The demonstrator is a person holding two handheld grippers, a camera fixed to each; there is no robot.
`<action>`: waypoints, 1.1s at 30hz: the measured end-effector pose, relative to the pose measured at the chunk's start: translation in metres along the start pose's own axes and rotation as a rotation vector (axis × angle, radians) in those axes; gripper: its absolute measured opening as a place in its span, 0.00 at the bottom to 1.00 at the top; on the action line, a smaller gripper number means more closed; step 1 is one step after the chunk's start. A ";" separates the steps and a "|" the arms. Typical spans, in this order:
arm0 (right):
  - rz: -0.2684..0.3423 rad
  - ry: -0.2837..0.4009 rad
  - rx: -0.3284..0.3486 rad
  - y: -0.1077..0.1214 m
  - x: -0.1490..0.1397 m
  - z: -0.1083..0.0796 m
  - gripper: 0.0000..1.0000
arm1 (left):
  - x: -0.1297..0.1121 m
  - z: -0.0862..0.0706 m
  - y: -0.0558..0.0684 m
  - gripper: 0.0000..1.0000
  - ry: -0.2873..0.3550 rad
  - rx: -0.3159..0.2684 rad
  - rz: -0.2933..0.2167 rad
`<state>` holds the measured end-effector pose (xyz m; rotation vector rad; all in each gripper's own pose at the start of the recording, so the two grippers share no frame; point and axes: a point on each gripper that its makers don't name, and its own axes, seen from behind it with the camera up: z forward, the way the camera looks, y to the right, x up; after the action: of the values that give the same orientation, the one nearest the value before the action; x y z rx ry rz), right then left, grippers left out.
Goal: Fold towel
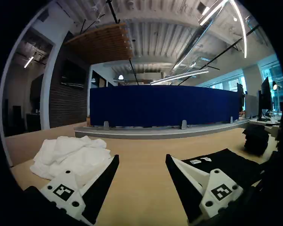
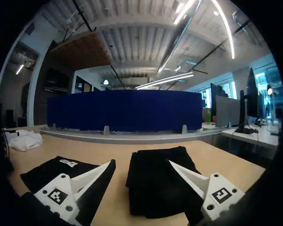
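Towels lie on the table (image 1: 141, 188): in the left gripper view a flat black towel (image 1: 224, 162) at 4 o'clock, a crumpled white towel (image 1: 71, 156) at 8 o'clock. The right gripper view brings a folded black stack (image 2: 160, 180) close at 6 o'clock. Jaws of the left gripper (image 1: 142, 156) and right gripper (image 2: 142, 161) gape, empty.

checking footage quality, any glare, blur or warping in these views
Left gripper view: sharp, blue partition bows from fisheye, ceiling strip lights blown out, white towel evenly lit. Right gripper view: same bowing, folded black towel too dark for detail.
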<state>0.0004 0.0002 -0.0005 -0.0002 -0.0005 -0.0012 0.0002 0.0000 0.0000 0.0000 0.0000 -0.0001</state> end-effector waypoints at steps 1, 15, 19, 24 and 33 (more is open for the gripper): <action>0.000 0.000 0.000 0.000 0.000 0.000 0.99 | 0.000 0.000 0.000 0.91 0.000 0.000 0.000; -0.008 0.001 0.003 -0.001 0.003 -0.001 0.99 | 0.004 0.002 0.001 0.91 -0.004 0.006 0.008; -0.016 0.000 0.005 -0.001 0.025 -0.003 1.00 | 0.035 0.004 0.006 0.91 0.013 -0.001 0.024; -0.024 0.004 0.009 -0.002 0.077 -0.005 0.99 | 0.095 0.006 0.016 0.91 0.024 -0.018 0.041; -0.025 0.031 -0.005 0.004 0.192 -0.010 0.99 | 0.212 0.005 0.018 0.91 0.057 -0.019 0.045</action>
<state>0.1920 0.0038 -0.0109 -0.0047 0.0302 -0.0260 0.2126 0.0182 0.0045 -0.0188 0.0568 0.0445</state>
